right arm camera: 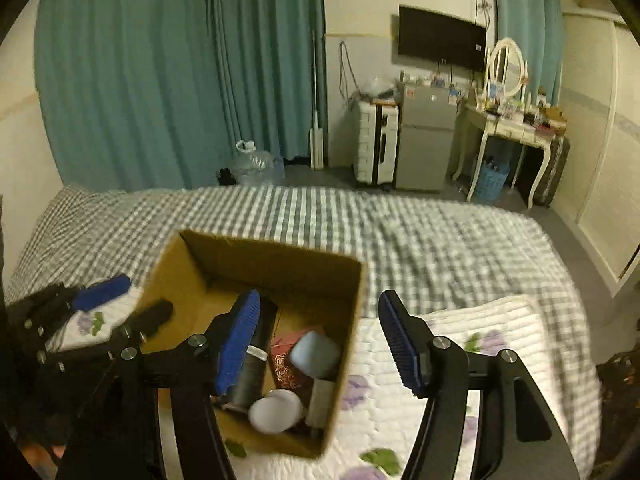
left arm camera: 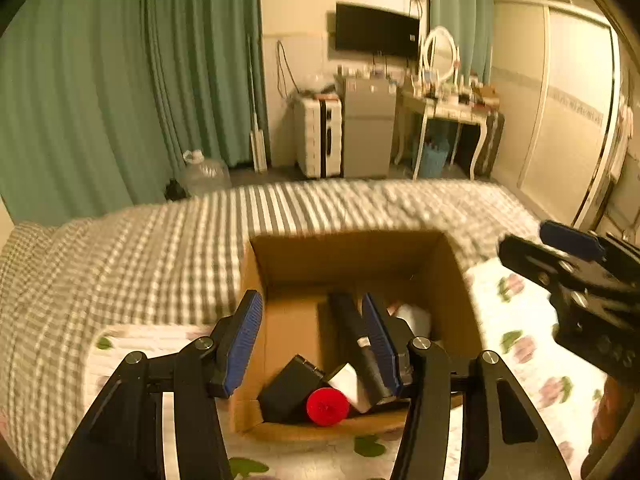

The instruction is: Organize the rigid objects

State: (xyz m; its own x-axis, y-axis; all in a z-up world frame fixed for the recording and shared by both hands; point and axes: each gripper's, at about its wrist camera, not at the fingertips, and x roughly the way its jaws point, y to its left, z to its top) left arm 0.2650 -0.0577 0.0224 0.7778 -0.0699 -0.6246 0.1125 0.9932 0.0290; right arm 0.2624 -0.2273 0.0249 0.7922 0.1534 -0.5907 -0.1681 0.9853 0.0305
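An open cardboard box (left arm camera: 460,280) sits on a floral quilt on the bed; it also shows in the right wrist view (right arm camera: 352,320). Inside lie a long black cylinder (left arm camera: 360,348), a black block (left arm camera: 286,388), a red round cap (left arm camera: 327,406) and a white piece (left arm camera: 350,384). The right wrist view shows the black cylinder (right arm camera: 254,368), a pale blue cup (right arm camera: 316,354), a white round lid (right arm camera: 276,410) and a dark red item (right arm camera: 288,364). My left gripper (left arm camera: 312,340) is open and empty above the box. My right gripper (right arm camera: 320,340) is open and empty over the box's right wall.
The floral quilt (right arm camera: 480,344) lies on a grey checked bedspread (left arm camera: 160,248). Beyond the bed stand green curtains, a water jug (left arm camera: 204,172), a white suitcase (left arm camera: 318,136), a small fridge (left arm camera: 368,128) and a dressing table (left arm camera: 452,108). My right gripper shows at the left view's right edge (left arm camera: 568,256).
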